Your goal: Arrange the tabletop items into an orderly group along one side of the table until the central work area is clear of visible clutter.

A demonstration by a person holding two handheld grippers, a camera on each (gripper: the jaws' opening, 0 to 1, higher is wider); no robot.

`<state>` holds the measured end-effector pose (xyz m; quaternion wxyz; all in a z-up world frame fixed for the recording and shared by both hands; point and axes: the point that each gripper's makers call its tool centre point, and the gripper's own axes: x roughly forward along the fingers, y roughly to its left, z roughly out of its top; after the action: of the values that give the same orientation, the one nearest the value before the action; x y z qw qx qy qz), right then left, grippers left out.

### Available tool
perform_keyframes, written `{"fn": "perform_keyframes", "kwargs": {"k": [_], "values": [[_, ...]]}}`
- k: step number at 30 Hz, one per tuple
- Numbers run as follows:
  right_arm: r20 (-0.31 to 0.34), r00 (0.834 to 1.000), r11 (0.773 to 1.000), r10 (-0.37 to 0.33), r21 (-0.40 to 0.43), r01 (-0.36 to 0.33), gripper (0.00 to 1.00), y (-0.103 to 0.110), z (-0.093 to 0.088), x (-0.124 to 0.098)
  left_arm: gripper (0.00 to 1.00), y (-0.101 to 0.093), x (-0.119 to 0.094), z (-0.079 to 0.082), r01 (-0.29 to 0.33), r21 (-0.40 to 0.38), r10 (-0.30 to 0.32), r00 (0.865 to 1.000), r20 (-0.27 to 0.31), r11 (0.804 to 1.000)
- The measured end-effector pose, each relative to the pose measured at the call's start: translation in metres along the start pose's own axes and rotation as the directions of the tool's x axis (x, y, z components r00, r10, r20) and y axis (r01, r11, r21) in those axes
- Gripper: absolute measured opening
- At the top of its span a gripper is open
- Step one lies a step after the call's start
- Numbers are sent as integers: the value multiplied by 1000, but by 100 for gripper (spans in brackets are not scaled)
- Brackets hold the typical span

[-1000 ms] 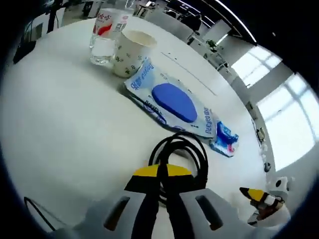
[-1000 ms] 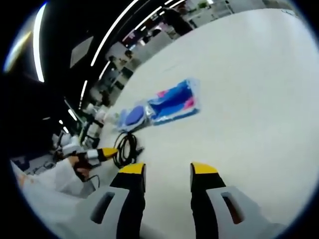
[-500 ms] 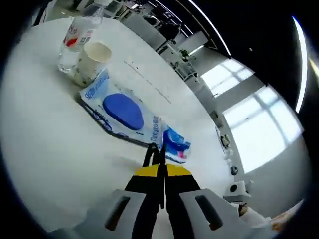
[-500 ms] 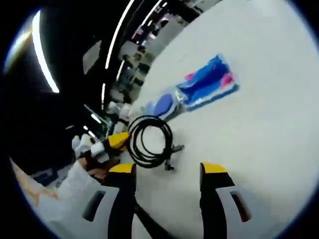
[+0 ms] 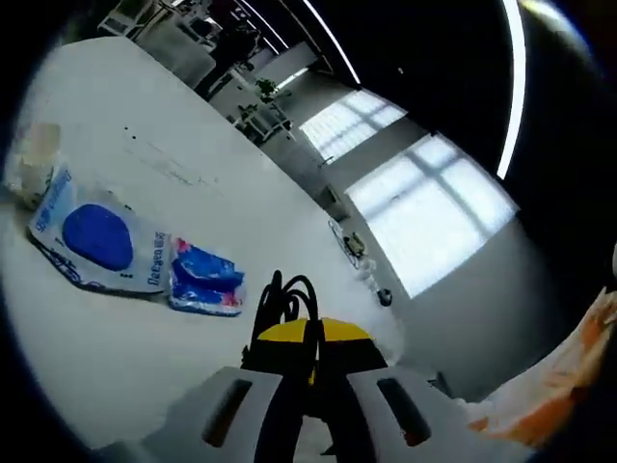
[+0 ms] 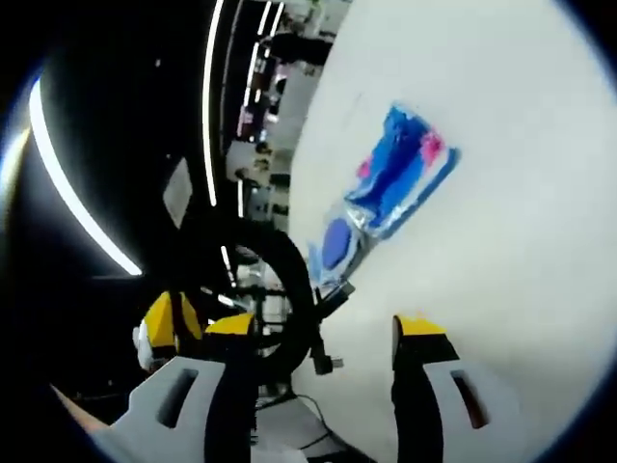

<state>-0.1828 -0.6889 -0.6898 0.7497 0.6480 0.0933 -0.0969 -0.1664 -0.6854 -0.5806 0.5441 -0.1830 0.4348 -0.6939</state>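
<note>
- Since the earlier frames the coiled black cable (image 5: 287,294) has been lifted off the white table (image 5: 116,357); one second ago it lay flat on the surface, now it hangs in the air, and both cameras have tilted strongly.
- Nearest in the left gripper view, the left gripper (image 5: 310,342) has its yellow-tipped jaws pressed together on the cable, whose loops rise just above the tips.
- In the right gripper view, the right gripper (image 6: 328,333) has its jaws wide apart with nothing between them; the cable (image 6: 289,289) hangs close in front of its left jaw, held by the left gripper (image 6: 174,323), which comes in from the left.
- Farther out on the table in the left gripper view lies the small blue tissue pack (image 5: 205,282), touching the wet wipes pack (image 5: 96,241) with a blue oval lid beside it.
- Both packs are also in the right gripper view, as the tissue pack (image 6: 400,169) and the wipes pack (image 6: 337,241), lying flat.
- Farthest, at the left edge of the left gripper view, a paper cup (image 5: 34,154) stands near the wipes pack; it is too blurred to tell if it holds anything.
</note>
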Motion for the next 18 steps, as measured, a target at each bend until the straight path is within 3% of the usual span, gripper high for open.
{"fn": "perform_keyframes", "kwargs": {"k": [2, 4, 5, 6, 9, 11, 15, 18], "values": [[19, 1000, 1000, -8, -16, 8, 43, -2, 6, -4, 0, -2, 2, -2, 8, -1, -8, 1000, -6, 1000], [29, 1000, 1000, 12, -23, -11, 26, -1, 8, -8, 0, -1, 2, -4, 6, 2, -6, 1000, -14, 1000], [33, 999, 1000, 26, 1, -26, 19, 4, 8, -8, 0, 6, 1, -9, -26, 36, 28, 999, -40, 999], [27, 999, 1000, 17, 6, -17, 15, 3, 7, -9, 0, 5, 1, -8, -19, 30, 20, 999, -30, 999], [16, 1000, 998, -9, 61, 8, 12, -1, 6, -10, 0, 20, -3, -8, -76, 14, 76, 997, -12, 997], [26, 1000, 999, -17, 46, 16, 11, -3, 8, -12, 0, 34, -8, -8, -138, 36, 138, 990, -13, 990], [10, 1000, 999, 6, 37, -7, 10, 5, 8, -15, 0, 63, -20, -10, -281, 174, 289, 957, -20, 944], [5, 1000, 1000, -10, -11, 10, 10, 8, 10, -14, 1, 72, -21, -13, -303, 138, 309, 951, -25, 943]]}}
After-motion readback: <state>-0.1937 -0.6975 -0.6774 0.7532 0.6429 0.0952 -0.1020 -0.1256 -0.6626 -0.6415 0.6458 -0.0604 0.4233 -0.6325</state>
